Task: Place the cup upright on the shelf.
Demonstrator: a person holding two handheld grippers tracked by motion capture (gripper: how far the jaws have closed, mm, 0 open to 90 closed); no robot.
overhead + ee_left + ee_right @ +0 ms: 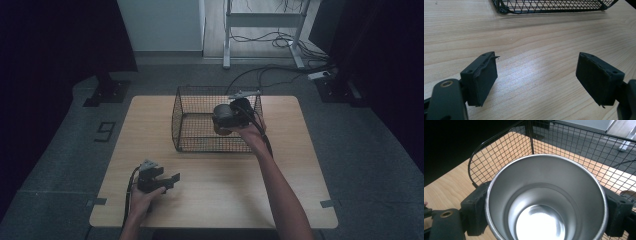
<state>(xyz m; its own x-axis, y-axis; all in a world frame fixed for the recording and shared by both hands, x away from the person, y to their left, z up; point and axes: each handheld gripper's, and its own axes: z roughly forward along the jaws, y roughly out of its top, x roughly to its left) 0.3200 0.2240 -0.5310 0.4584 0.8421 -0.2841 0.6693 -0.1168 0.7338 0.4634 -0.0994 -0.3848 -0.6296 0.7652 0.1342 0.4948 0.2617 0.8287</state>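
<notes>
Right gripper (220, 120) was clamped on a round, shiny metal cup (546, 202), one black jaw pressed to each side of the cup wall just below the rim. Cup mouth faced the right gripper view's camera; the inside was bare metal with a bright reflection on the bottom. In the high view the cup (226, 116) was held over the right half of a black rectangular wire-mesh basket (186, 137), above the basket floor; whether it touched the mesh could not be told. Right hand (250, 131) gripped the tool from the near right side, forearm running back to the bottom edge, cable trailing alongside it.

Basket stood on the far middle part of a light wooden rectangular table (300, 165). Mesh walls and a curved wire rim showed behind the cup in the right gripper view.

Left gripper (161, 179) lay low over the near left part of the table, held by the left hand (142, 200), well apart from the basket. Jaws stood wide apart with only bare wood grain between them; black pads (482, 81) were unloaded. Near wall of the basket (554, 6) crossed the top of the left gripper view.
</notes>
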